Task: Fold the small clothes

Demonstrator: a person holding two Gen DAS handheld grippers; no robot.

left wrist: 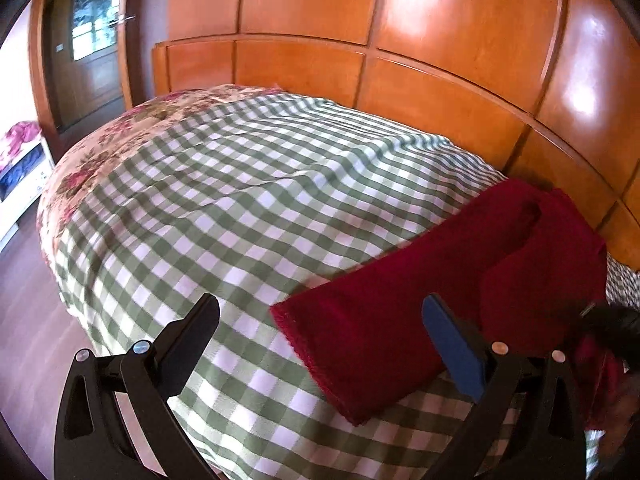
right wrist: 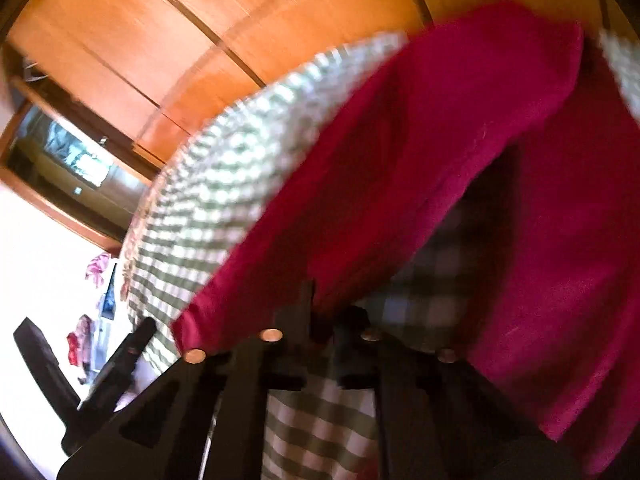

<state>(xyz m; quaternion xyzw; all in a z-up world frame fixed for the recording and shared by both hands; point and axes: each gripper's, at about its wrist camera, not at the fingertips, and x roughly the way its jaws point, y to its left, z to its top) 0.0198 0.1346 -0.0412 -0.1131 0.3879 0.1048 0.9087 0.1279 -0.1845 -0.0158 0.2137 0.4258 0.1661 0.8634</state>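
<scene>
A dark red garment (left wrist: 400,320) lies on the green-and-white checked bedcover (left wrist: 240,200), towards the right side of the bed. My left gripper (left wrist: 320,320) hovers open above its near corner. Its blue-padded finger (left wrist: 452,344) is over the cloth and the other finger is over the bare cover, with nothing gripped. In the blurred right wrist view, my right gripper (right wrist: 320,324) is shut on an edge of the red garment (right wrist: 400,160). That edge is raised, and the cloth arches over the checked bedcover (right wrist: 208,184). The left gripper (right wrist: 120,352) shows at lower left.
Glossy wooden wall panels and a headboard (left wrist: 400,92) run close behind the bed. A floral quilt (left wrist: 132,128) covers the far left end. Beyond it are a door (left wrist: 92,40) and a white shelf with clothes (left wrist: 20,168), and wooden floor (left wrist: 24,300) lies to the left.
</scene>
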